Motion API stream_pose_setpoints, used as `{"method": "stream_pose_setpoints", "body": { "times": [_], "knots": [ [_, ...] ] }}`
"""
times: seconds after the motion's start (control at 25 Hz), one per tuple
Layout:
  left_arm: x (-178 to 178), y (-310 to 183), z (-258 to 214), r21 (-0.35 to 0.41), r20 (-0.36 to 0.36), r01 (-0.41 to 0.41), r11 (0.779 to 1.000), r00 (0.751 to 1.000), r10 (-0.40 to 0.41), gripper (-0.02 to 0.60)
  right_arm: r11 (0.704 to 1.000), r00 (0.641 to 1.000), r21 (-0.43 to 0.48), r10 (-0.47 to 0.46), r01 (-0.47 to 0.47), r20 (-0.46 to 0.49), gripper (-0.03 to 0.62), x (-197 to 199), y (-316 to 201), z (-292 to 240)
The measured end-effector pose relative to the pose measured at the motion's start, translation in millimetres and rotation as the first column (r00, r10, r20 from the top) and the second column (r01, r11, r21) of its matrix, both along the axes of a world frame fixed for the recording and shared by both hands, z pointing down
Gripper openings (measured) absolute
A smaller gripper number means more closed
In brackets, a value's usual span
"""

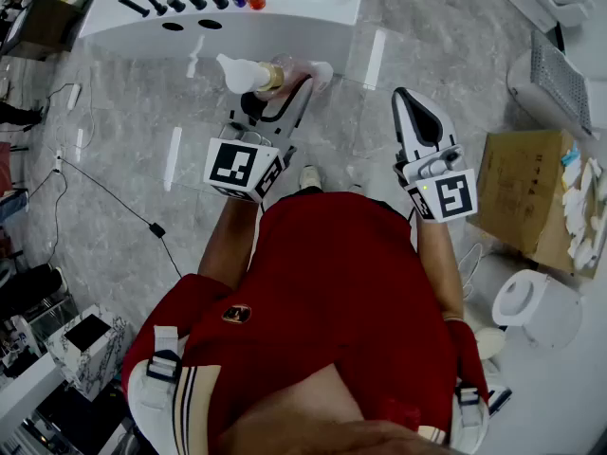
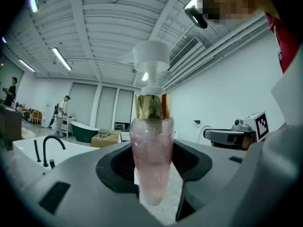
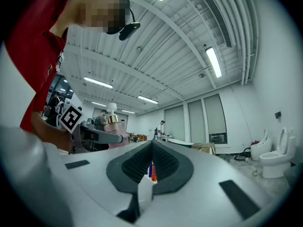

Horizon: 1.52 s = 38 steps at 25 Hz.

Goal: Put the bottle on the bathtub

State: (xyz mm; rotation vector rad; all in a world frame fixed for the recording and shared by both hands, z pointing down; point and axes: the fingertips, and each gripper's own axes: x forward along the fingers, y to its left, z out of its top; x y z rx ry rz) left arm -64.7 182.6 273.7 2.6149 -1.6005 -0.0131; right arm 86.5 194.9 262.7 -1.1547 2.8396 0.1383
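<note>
Grey marble floor (image 1: 114, 159) beside white bathtub (image 1: 313, 8). Pink pump bottle (image 1: 270, 76) clamped between jaws of left tool (image 1: 303, 83), near bathtub's front wall. Right tool (image 1: 410, 98) pressed shut, empty, alongside.

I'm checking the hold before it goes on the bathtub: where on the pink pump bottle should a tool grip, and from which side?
Grip the pink bottle on its rounded body below the gold collar, jaws closing across its sides, as the left tool does now. The pump head above is narrower with a jutting spout, probably a poorer hold.
</note>
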Motion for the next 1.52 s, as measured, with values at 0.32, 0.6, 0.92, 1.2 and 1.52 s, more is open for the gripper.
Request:
{"method": "stream_pose_setpoints", "body": {
  "times": [0.32, 0.6, 0.92, 1.2, 1.52],
  "knots": [
    [-24, -8, 3, 0.005, 0.004, -0.027, 1.000, 1.000, 0.027, 0.225, 1.000, 1.000, -0.003, 0.011, -0.011, 0.005, -0.006, -30, -5, 3],
    [-44, -15, 7, 0.008, -0.008, -0.056, 0.998, 0.998, 0.056, 0.225, 0.999, 0.999, -0.011, 0.030, -0.030, 0.010, -0.006, -56, -9, 8],
    [-60, -23, 8, 0.015, -0.009, -0.093, 0.996, 0.996, 0.093, 0.225, 0.998, 0.998, -0.026, 0.058, -0.058, 0.003, -0.006, -76, -15, 11],
    [-68, -39, 10, 0.015, -0.018, -0.101, 0.995, 0.995, 0.102, 0.225, 0.996, 0.997, -0.041, 0.076, -0.076, -0.005, -0.006, -82, -27, 13],
    [-65, -62, 22, -0.012, -0.011, -0.092, 0.996, 0.996, 0.092, 0.225, 0.996, 0.998, -0.063, 0.069, -0.070, -0.008, -0.006, -77, -49, 25]
  ]
}}
